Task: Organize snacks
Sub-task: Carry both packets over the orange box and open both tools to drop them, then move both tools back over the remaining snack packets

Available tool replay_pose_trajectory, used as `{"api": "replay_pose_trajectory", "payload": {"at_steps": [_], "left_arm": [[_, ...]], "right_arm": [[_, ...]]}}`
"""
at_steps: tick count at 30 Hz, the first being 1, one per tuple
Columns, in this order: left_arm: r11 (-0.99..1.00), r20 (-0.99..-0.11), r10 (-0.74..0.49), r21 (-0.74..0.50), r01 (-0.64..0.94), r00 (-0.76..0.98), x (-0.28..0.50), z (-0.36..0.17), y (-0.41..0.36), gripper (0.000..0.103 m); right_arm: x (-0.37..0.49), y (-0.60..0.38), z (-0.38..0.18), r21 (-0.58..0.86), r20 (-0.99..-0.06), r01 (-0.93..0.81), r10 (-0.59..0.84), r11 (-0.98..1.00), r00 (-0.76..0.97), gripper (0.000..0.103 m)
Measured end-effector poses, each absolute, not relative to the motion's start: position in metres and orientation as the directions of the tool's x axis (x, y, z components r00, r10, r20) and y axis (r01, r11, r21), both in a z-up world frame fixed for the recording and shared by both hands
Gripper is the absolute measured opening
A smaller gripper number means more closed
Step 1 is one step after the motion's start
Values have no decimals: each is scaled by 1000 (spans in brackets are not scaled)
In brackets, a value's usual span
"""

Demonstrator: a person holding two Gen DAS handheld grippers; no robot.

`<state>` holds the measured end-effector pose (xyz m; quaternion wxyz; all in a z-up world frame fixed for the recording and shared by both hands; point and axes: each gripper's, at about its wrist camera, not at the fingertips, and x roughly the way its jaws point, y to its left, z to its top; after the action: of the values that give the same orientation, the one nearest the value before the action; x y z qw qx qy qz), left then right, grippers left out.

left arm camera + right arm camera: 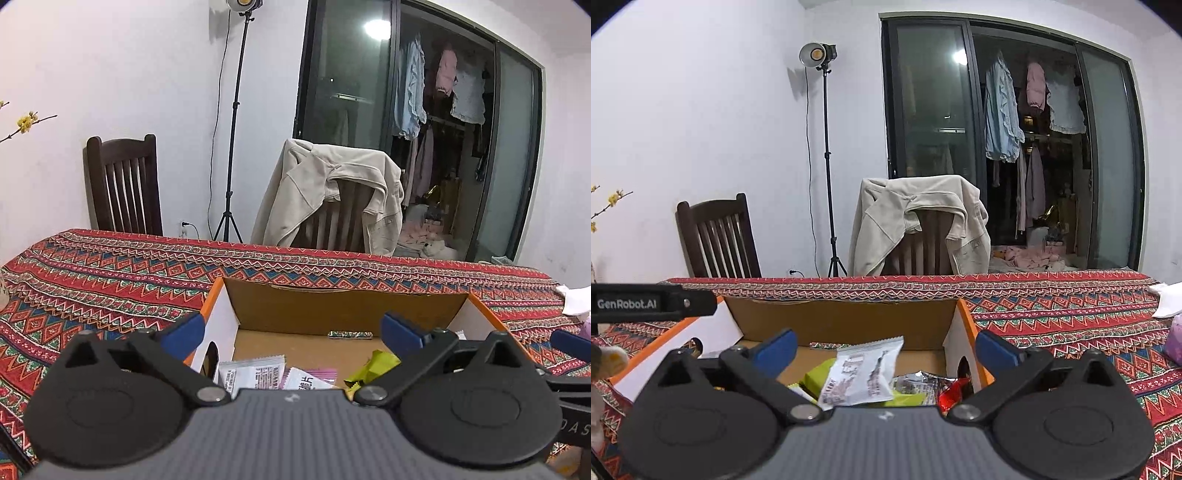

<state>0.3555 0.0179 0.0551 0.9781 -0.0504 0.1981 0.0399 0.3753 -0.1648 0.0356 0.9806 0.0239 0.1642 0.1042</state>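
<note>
Table under patterned cloth; open box sits on it directly ahead of and below both claws. Box already holds several snacks: white packets just under the left claw, a green packet toward its right finger, a small patterned bar farther ahead near the back wall. Through the right wrist camera, a white packet lies tilted on the pile between and just below the right claw's fingers, touching neither, with a red wrapper to its right. Judgement: sorting well along; no loose snacks visible on the cloth ahead, though a pale item at the far right edge is unclear. Left claw: jaws spread full, nothing held. Right claw: jaws spread full, nothing gripped, hovering over the box.
</note>
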Motion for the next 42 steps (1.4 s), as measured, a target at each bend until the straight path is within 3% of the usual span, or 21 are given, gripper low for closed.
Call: {"api": "replay_pose_trajectory", "payload": {"at_steps": [18,42], "left_arm": [[989,-311,75,-98,-110,948,298,102,21,103],[987,-423,103,-72,-147,900,171,45,91,103]], "right_arm": [[330,-159,70,25,-285,-197,196,980,938,103],[215,-146,42,36,-407,-285,274,958,871,103]]}}
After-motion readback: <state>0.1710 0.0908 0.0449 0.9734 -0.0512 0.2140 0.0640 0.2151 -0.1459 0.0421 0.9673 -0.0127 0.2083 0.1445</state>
